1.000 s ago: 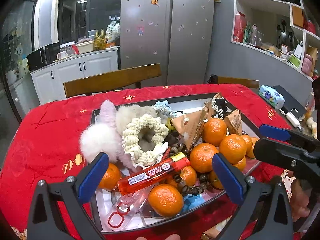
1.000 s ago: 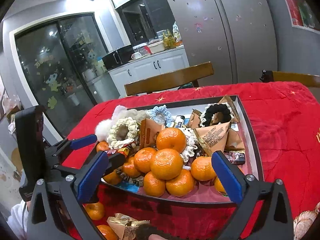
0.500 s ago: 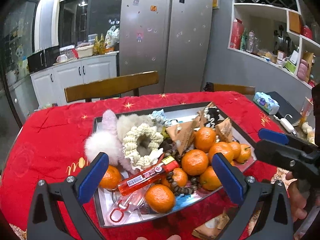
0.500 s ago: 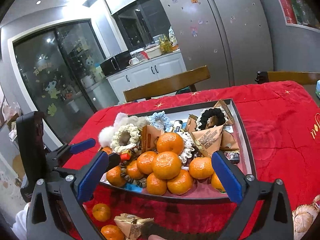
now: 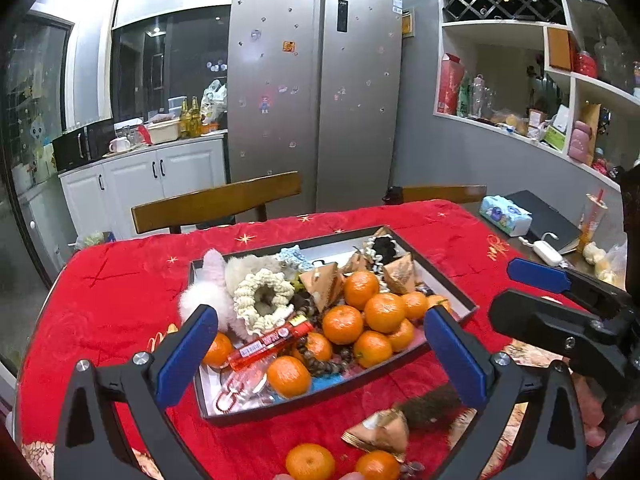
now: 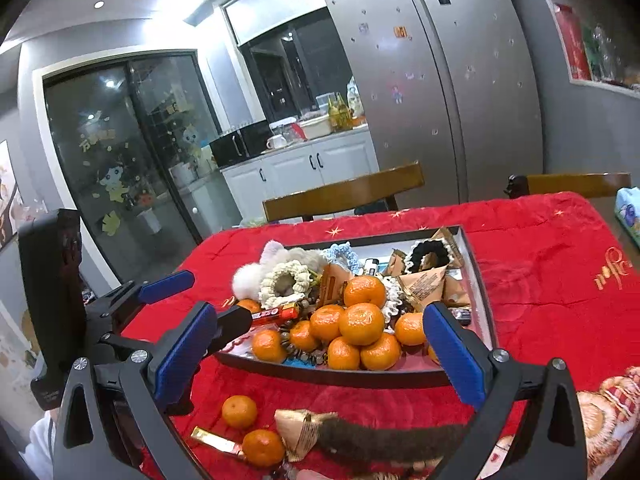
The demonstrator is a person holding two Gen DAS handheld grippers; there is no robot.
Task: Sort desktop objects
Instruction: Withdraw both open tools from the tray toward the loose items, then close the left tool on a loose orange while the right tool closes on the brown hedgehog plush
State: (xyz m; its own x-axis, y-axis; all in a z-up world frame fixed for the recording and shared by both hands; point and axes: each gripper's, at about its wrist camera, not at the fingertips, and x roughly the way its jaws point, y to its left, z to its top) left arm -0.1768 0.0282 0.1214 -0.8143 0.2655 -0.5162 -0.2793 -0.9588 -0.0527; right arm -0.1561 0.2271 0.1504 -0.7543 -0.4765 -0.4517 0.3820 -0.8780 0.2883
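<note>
Both claws farther from tray (image 5: 404,364)

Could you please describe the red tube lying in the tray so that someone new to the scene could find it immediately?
On the red tablecloth sits a dark-rimmed rectangular tray heaped with small oranges and hair scrunchies. At its near left part, just in front of the cream knitted scrunchie, lies the translucent red plastic tube. It is the only long, straight item there, with a white label.

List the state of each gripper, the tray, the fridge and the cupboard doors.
Left gripper: open, holding nothing.
Right gripper: open, holding nothing.
Tray: heaped with tangerines, hair ties and snack packets.
Fridge: doors shut.
Cupboard doors: shut.
</note>
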